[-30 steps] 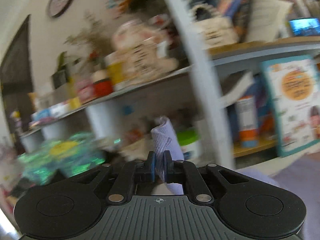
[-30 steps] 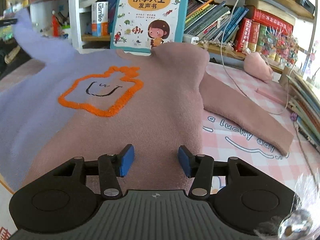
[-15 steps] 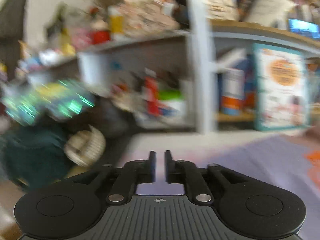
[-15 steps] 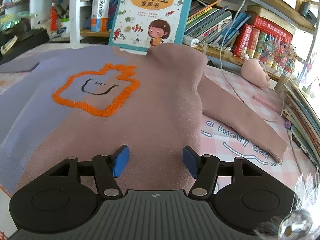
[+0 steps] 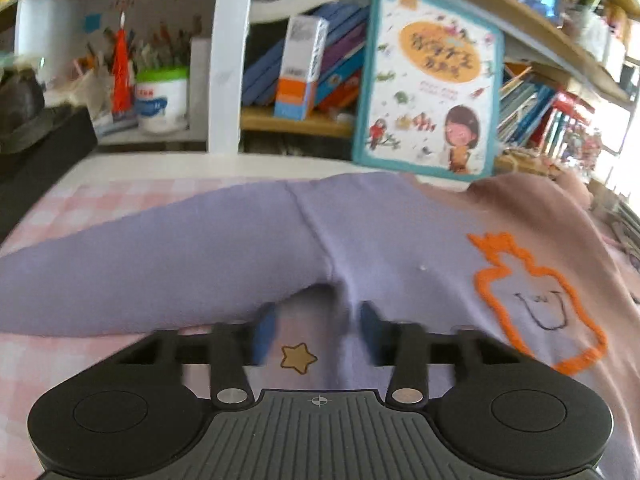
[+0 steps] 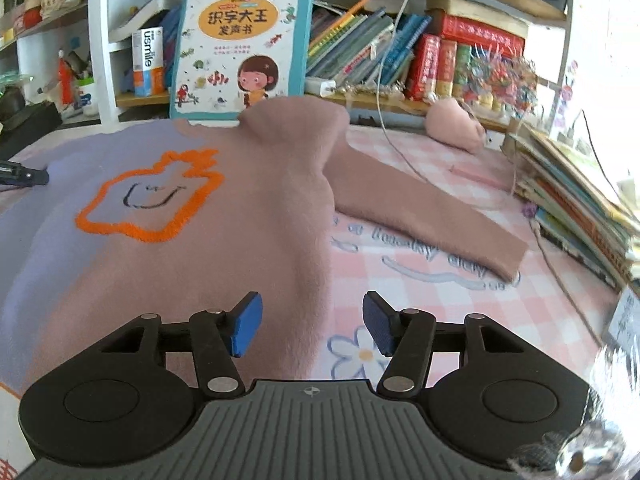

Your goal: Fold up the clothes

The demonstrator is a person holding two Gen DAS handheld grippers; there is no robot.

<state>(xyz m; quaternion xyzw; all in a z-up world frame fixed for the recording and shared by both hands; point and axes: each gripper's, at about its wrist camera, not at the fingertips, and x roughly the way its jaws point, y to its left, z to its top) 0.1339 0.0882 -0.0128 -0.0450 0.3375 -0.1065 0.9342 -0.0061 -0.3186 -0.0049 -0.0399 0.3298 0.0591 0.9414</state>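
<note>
Lilac and pink, the sweater [image 6: 248, 216] is spread flat on the checked tablecloth [image 6: 420, 292], sleeves out for folding. The left gripper [image 5: 316, 328] and right gripper [image 6: 312, 324] are held empty above it, fingers apart.

My left claw [image 5: 316, 330] has let go of the lilac sleeve [image 5: 152, 264], which now lies flat on the tabletop [image 5: 60, 208]; its jaws have spread wide above the sweater's armpit.
</note>
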